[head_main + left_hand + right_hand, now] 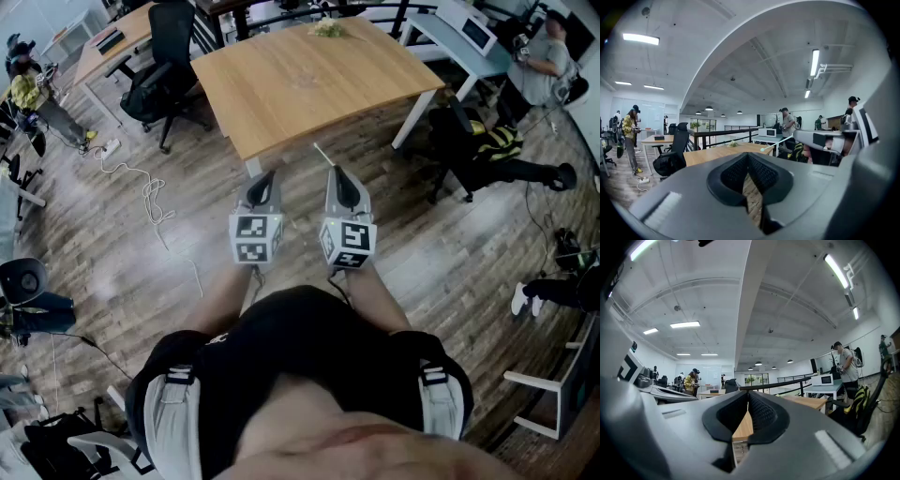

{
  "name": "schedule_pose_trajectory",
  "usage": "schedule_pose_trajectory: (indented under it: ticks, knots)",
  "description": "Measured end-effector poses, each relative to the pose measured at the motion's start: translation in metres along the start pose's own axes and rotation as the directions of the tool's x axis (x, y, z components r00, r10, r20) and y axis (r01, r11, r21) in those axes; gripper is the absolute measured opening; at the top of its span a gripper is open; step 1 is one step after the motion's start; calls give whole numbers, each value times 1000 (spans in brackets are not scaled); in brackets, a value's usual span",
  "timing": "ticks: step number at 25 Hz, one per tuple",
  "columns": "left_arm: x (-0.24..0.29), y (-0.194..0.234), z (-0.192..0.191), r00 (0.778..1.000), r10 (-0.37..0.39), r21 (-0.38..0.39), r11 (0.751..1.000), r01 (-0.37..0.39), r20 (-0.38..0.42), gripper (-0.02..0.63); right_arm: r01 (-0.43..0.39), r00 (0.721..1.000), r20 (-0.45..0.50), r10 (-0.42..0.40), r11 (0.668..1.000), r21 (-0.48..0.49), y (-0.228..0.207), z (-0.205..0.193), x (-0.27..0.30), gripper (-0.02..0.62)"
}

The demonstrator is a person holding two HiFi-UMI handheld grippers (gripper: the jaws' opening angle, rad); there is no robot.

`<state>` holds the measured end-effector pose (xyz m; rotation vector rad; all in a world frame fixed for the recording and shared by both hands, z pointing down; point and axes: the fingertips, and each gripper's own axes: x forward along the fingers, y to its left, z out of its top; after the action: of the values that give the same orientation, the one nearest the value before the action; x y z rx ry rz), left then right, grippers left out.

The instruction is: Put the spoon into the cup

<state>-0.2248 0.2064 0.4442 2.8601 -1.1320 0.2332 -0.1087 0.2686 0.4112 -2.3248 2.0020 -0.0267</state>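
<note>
I stand on the wooden floor just short of a wooden table (pixel 309 89), with both grippers held side by side at waist height. My right gripper (pixel 339 174) is shut on a thin white spoon (pixel 322 152), which pokes forward from its tips toward the table edge. In the left gripper view the spoon (pixel 777 144) reaches left from the right gripper (pixel 820 139), rounded end outward. My left gripper (pixel 266 178) is shut with nothing in it; its dark pads (pixel 761 176) meet. No cup shows in any view. A small greenish bunch (pixel 325 28) lies at the table's far edge.
A black office chair (pixel 161 58) stands left of the table, and cables (pixel 150 199) trail over the floor there. To the right are a dark chair with a yellow-black bag (pixel 492 145) and a white desk (pixel 459 33). Several people stand around the room.
</note>
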Motion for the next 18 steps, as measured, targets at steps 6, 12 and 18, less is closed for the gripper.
schedule_pose_trajectory:
  ticks: [6, 12, 18]
  knots:
    - [-6, -10, 2, 1000, -17, -2, 1000, 17, 5, 12, 0, 1000, -2, 0, 1000, -3, -1, 0, -8, 5]
    - [-10, -16, 5, 1000, -17, -2, 1000, 17, 12, 12, -2, 1000, 28, 1, 1000, 30, -6, 4, -17, 6]
    - [-3, -28, 7, 1000, -21, -10, 1000, 21, 3, 12, -10, 1000, 27, 9, 999, 41, -16, 2, -15, 6]
